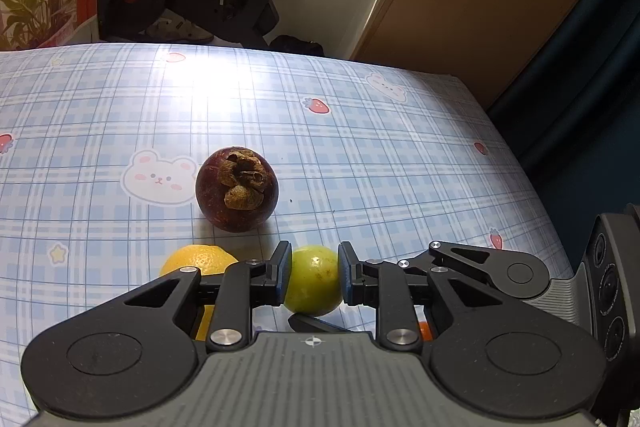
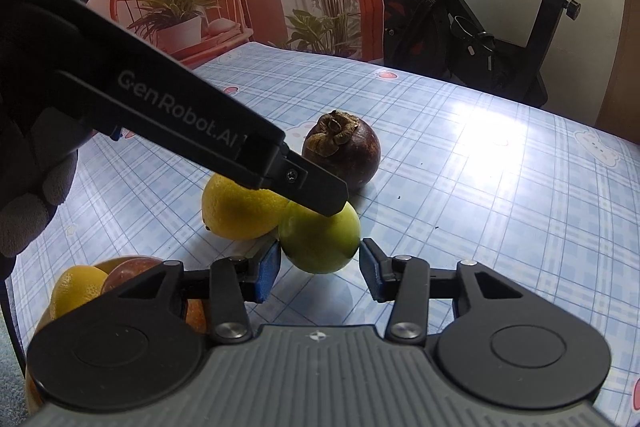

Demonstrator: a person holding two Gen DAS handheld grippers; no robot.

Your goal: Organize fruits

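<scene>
A green round fruit (image 1: pixel 314 281) sits on the checked tablecloth, and my left gripper (image 1: pixel 313 277) is shut on it, pads against both sides. A yellow lemon (image 1: pixel 200 261) lies just left of it, and a dark purple mangosteen (image 1: pixel 237 189) stands behind. In the right wrist view the green fruit (image 2: pixel 320 247) lies just ahead of my right gripper (image 2: pixel 320 269), which is open and empty. The left gripper's black finger (image 2: pixel 316 191) reaches over the fruit from the upper left. The lemon (image 2: pixel 240 211) and mangosteen (image 2: pixel 342 151) lie beyond.
A bowl (image 2: pixel 34 401) at the lower left of the right wrist view holds a lemon (image 2: pixel 74 291), a reddish fruit (image 2: pixel 128 273) and an orange one. The table's far edge (image 1: pixel 280 51) faces an exercise bike (image 2: pixel 472 27). The right edge (image 1: pixel 516 155) drops off.
</scene>
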